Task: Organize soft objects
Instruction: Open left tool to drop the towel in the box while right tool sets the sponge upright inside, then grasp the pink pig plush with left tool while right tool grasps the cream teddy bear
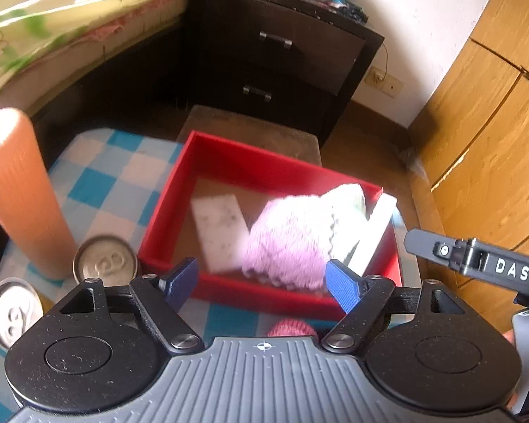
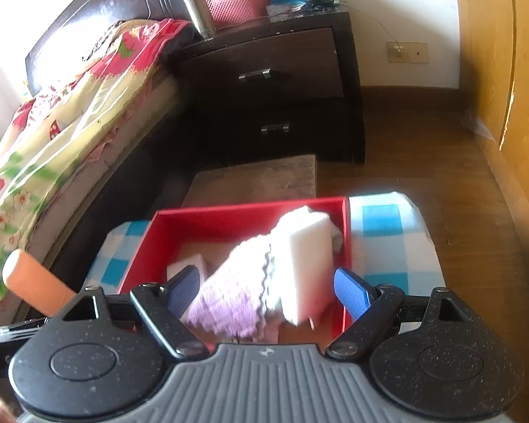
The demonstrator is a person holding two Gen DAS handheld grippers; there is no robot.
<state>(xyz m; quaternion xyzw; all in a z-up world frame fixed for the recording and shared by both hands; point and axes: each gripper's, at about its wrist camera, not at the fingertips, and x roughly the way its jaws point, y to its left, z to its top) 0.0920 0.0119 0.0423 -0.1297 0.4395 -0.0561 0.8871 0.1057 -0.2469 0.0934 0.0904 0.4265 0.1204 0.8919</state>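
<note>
A red box (image 1: pixel 180 194) stands on the blue-and-white checked tablecloth (image 1: pixel 116 176). Inside it lie a speckled white sponge (image 1: pixel 218 229), a fluffy purple cloth (image 1: pixel 285 243), a pale white-green cloth (image 1: pixel 345 201) and a white sponge (image 1: pixel 374 232) leaning on the right wall. My left gripper (image 1: pixel 261 283) hovers open at the box's near wall, its blue pads clear of the purple cloth. My right gripper (image 2: pixel 268 292) is open over the box. The white sponge (image 2: pixel 306 264) and purple cloth (image 2: pixel 225 310) show blurred between its fingers, touching neither pad. A pink knitted thing (image 1: pixel 292 328) lies in front of the box.
An orange ribbed bottle (image 1: pixel 17 194) and two cans (image 1: pixel 105 261) (image 1: pixel 14 310) stand left of the box. Beyond the table are a brown stool (image 2: pixel 261 179), a dark nightstand (image 2: pixel 275 88), a bed (image 2: pixel 53 134) to the left and a wooden wardrobe (image 1: pixel 486 123) to the right.
</note>
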